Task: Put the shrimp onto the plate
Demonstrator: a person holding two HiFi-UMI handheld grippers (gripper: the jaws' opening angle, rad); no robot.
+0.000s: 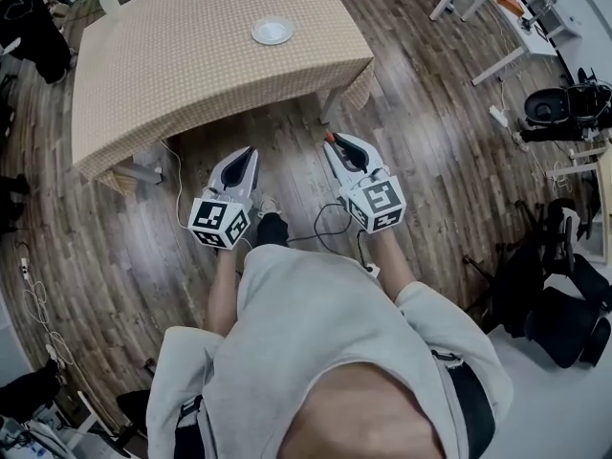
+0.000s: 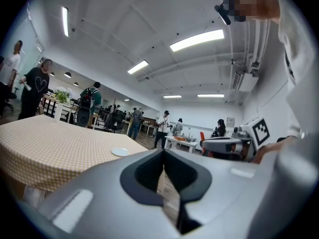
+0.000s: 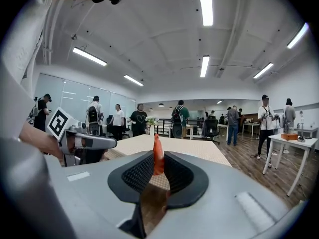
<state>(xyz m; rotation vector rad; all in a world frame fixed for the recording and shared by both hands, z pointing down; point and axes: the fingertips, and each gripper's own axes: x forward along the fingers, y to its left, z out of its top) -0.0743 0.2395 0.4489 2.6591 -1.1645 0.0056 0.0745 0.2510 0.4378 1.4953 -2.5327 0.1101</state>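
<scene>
Short of the table edge (image 1: 229, 105), right gripper (image 1: 334, 142) clamps shrimp (image 3: 158, 156), left gripper (image 1: 251, 151) closed

Plate (image 1: 273, 31) on table (image 1: 191, 65), table before left tool (image 1: 250, 150), shrimp (image 3: 157, 156) in right tool (image 1: 331, 140)

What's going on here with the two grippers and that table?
A person holds a gripper in each hand and stands on the wooden floor, short of the table with the checked cloth. The right gripper is shut on an orange shrimp. The left gripper is shut with nothing in it. The white plate sits on the table, so the shrimp is not yet on it.
</scene>
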